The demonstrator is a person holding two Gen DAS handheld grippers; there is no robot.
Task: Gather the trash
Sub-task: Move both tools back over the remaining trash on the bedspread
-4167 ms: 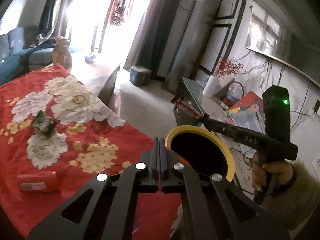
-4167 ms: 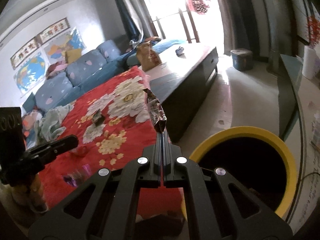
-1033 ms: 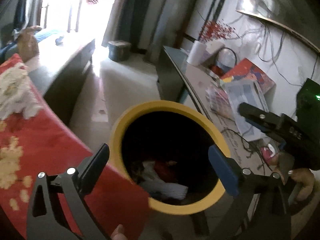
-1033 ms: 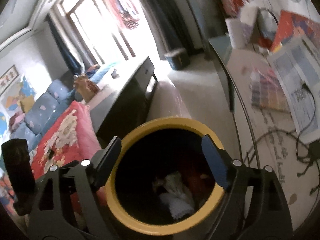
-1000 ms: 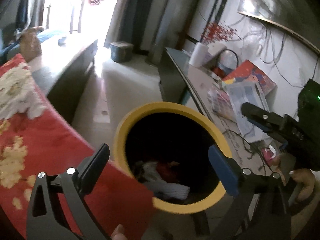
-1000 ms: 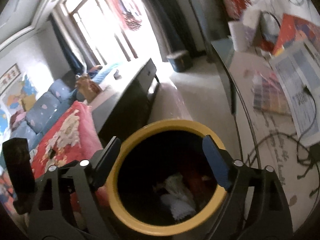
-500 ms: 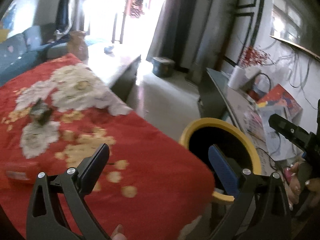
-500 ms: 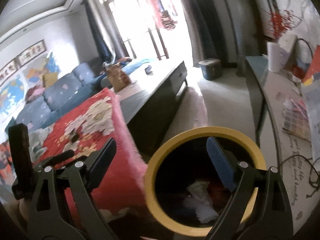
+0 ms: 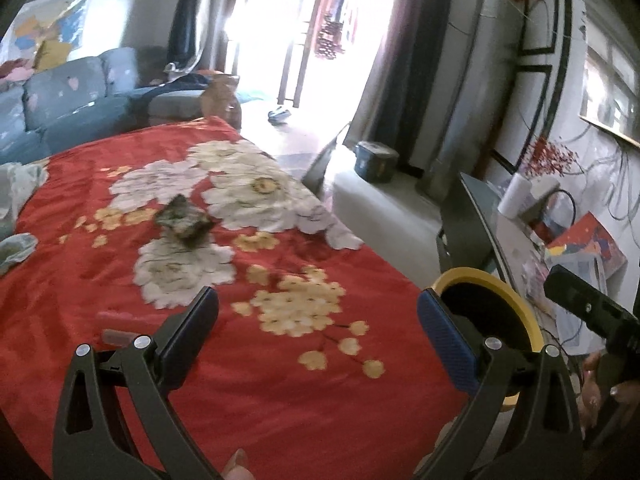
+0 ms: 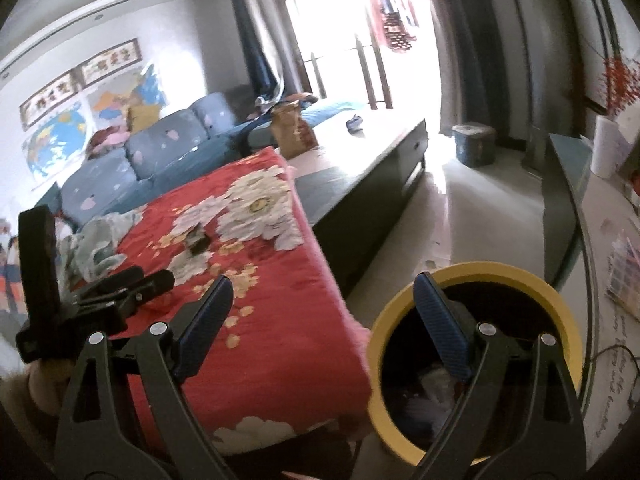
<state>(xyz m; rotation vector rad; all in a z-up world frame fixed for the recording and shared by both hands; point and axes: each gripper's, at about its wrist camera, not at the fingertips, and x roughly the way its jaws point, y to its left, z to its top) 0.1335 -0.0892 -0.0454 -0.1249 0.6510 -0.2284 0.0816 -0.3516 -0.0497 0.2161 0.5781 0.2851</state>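
A crumpled dark green wrapper [image 9: 182, 222] lies on the red flowered blanket [image 9: 280, 380]; it also shows in the right wrist view [image 10: 197, 243]. A red packet [image 9: 116, 336] lies at the blanket's near left, partly behind my left finger. The yellow-rimmed black bin [image 9: 486, 304] stands at the blanket's right corner, with trash inside in the right wrist view [image 10: 436, 388]. My left gripper [image 9: 318, 332] is open and empty over the blanket. My right gripper [image 10: 322, 316] is open and empty, between blanket edge and bin.
A dark low table [image 10: 360, 184] runs beyond the blanket toward the bright window. A blue sofa [image 10: 160, 152] stands at the back left. A glass desk [image 9: 480, 220] with papers and cables is on the right. Pale cloth [image 10: 96, 248] lies at the blanket's left.
Both grippers have swung away from above the bin toward the blanket. The wrapper that the right gripper held earlier is gone from it; both now stand open.
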